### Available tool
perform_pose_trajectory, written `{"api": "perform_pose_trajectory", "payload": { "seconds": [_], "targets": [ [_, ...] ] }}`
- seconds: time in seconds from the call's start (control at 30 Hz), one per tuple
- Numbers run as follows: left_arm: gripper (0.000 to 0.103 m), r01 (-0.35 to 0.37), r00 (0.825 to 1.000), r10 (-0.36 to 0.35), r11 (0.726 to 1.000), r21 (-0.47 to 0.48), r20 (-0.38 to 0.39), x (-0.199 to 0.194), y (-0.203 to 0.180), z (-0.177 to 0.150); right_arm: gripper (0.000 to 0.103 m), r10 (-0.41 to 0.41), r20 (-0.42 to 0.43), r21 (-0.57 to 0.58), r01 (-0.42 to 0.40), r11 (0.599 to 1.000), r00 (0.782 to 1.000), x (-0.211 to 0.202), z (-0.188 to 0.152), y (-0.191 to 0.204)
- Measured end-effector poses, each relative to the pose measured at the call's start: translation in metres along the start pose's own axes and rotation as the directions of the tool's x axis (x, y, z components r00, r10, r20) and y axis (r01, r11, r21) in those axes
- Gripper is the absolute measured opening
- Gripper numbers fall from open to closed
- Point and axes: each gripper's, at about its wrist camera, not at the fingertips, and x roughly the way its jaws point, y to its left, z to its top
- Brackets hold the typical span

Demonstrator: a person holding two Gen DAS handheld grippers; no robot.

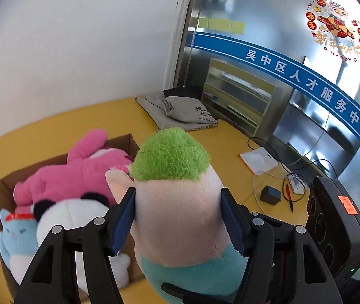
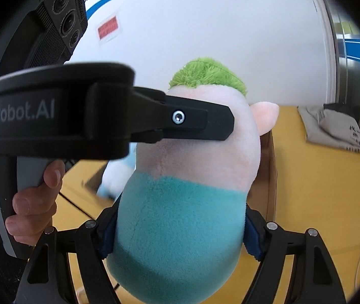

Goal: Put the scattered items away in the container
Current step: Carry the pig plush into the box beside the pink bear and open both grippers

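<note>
A yellow floor mat [image 1: 225,136] fills a corner between a white wall and a glass partition with a blue lettered band; a grey folded cloth bag [image 1: 180,111] lies in the far corner. On the mat stands an open brown cardboard box [image 1: 126,141], already holding a pink plush rabbit [image 1: 78,169], a black-and-white plush panda [image 1: 71,212] and a pale blue plush cat [image 1: 18,235].

The left gripper [image 1: 177,215] clamps its blue pads on the pale pink head of a green-haired plush doll with a teal body [image 1: 177,202]. The right gripper [image 2: 180,230] grasps the same doll lower, on its teal body. The doll hangs in the air just beside the box, close to the near right wall.

It stands roughly upright, long axis near vertical, green hair on top, its back towards both cameras.

The step in hand looks like the carry: next, both grippers must bring it over the opening, lower it onto the other toys, and release together.
</note>
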Motion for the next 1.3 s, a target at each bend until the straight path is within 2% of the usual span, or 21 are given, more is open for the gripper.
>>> {"api": "perform_pose_trajectory", "payload": {
  "seconds": [0.13, 0.23, 0.3, 0.33, 0.4, 0.47, 0.53, 0.6, 0.63, 0.7, 0.73, 0.77, 0.83, 0.93, 1.0, 1.03, 1.1, 1.17, 1.2, 1.27, 1.3],
  "targets": [
    [0.069, 0.017, 0.994, -0.022, 0.999, -0.043, -0.105, 0.072, 0.033, 0.015, 0.078, -0.019, -0.032, 0.044, 0.02, 0.999, 0.999, 0.058, 0.014, -0.04],
    [0.068, 0.038, 0.971, -0.057, 0.996, -0.085, -0.231, 0.135, 0.055, -0.002, 0.079, -0.063, -0.14, 0.079, 0.075, 0.994, 0.988, 0.103, -0.004, -0.068],
    [0.066, 0.02, 0.956, -0.049, 0.995, -0.102, -0.29, 0.168, 0.064, -0.023, 0.082, -0.055, -0.22, 0.137, 0.087, 0.987, 0.974, 0.119, -0.022, -0.088],
    [0.066, 0.03, 0.955, -0.066, 0.992, -0.125, -0.289, 0.175, 0.068, -0.029, 0.08, -0.053, -0.22, 0.142, 0.086, 0.986, 0.974, 0.118, -0.026, -0.091],
    [0.066, 0.096, 0.949, -0.141, 0.981, -0.167, -0.282, 0.182, 0.073, -0.036, 0.08, -0.069, -0.24, 0.133, 0.103, 0.986, 0.968, 0.113, -0.027, -0.092],
    [0.066, 0.076, 0.95, -0.111, 0.989, -0.131, -0.291, 0.186, 0.066, -0.037, 0.081, -0.076, -0.247, 0.144, 0.114, 0.983, 0.966, 0.105, -0.024, -0.094],
    [0.067, 0.051, 0.948, -0.08, 0.994, -0.102, -0.309, 0.194, 0.058, -0.038, 0.08, -0.122, -0.207, 0.103, 0.146, 0.984, 0.971, 0.086, -0.017, -0.091],
    [0.069, 0.047, 0.946, -0.08, 0.993, -0.11, -0.315, 0.203, 0.055, -0.039, 0.078, -0.128, -0.154, 0.098, 0.144, 0.985, 0.98, 0.068, -0.009, -0.09],
    [0.071, 0.047, 0.946, -0.082, 0.992, -0.117, -0.315, 0.207, 0.055, -0.039, 0.075, -0.119, -0.144, 0.103, 0.134, 0.986, 0.982, 0.065, -0.005, -0.091],
    [0.073, 0.042, 0.942, -0.081, 0.991, -0.127, -0.325, 0.212, 0.053, -0.037, 0.055, -0.153, -0.202, 0.054, 0.167, 0.984, 0.967, 0.079, -0.009, -0.088],
    [0.074, 0.036, 0.939, -0.076, 0.991, -0.125, -0.335, 0.214, 0.052, -0.037, 0.052, -0.162, -0.245, 0.034, 0.176, 0.984, 0.956, 0.091, -0.017, -0.084],
    [0.075, 0.03, 0.937, -0.07, 0.992, -0.121, -0.343, 0.213, 0.052, -0.036, 0.053, -0.141, -0.262, 0.055, 0.161, 0.985, 0.955, 0.098, -0.024, -0.082],
    [0.075, 0.024, 0.935, -0.064, 0.993, -0.117, -0.35, 0.21, 0.051, -0.035, 0.053, -0.123, -0.253, 0.096, 0.152, 0.984, 0.96, 0.096, -0.032, -0.082],
    [0.076, -0.002, 0.935, -0.036, 0.994, -0.106, -0.353, 0.202, 0.045, -0.033, 0.053, -0.157, -0.262, 0.063, 0.179, 0.982, 0.952, 0.099, -0.034, -0.076],
    [0.074, -0.013, 0.943, -0.022, 0.995, -0.101, -0.333, 0.185, 0.04, -0.031, 0.054, -0.172, -0.263, 0.062, 0.194, 0.979, 0.949, 0.1, -0.038, -0.073],
    [0.074, -0.02, 0.952, -0.007, 0.996, -0.084, -0.307, 0.17, 0.037, -0.03, 0.055, -0.181, -0.261, 0.072, 0.206, 0.976, 0.948, 0.098, -0.038, -0.072],
    [0.075, -0.052, 0.969, 0.042, 0.998, -0.032, -0.244, 0.133, 0.033, -0.029, 0.067, -0.183, -0.263, 0.111, 0.218, 0.97, 0.947, 0.093, -0.039, -0.073],
    [0.088, -0.101, 0.98, 0.099, 0.995, -0.004, -0.172, 0.087, 0.03, -0.035, 0.076, -0.168, -0.259, 0.157, 0.213, 0.964, 0.951, 0.082, -0.039, -0.074],
    [0.091, -0.135, 0.981, 0.133, 0.991, -0.002, -0.14, 0.063, 0.031, -0.042, 0.08, -0.176, -0.249, 0.162, 0.221, 0.962, 0.952, 0.071, -0.041, -0.07],
    [0.103, -0.197, 0.977, 0.196, 0.98, -0.011, -0.079, 0.017, 0.036, -0.062, 0.08, -0.215, -0.204, 0.151, 0.247, 0.957, 0.955, 0.044, -0.045, -0.053],
    [0.103, -0.232, 0.971, 0.231, 0.972, -0.019, -0.054, -0.006, 0.039, -0.076, 0.082, -0.224, -0.176, 0.143, 0.25, 0.958, 0.959, 0.031, -0.048, -0.043]
  ]
}}
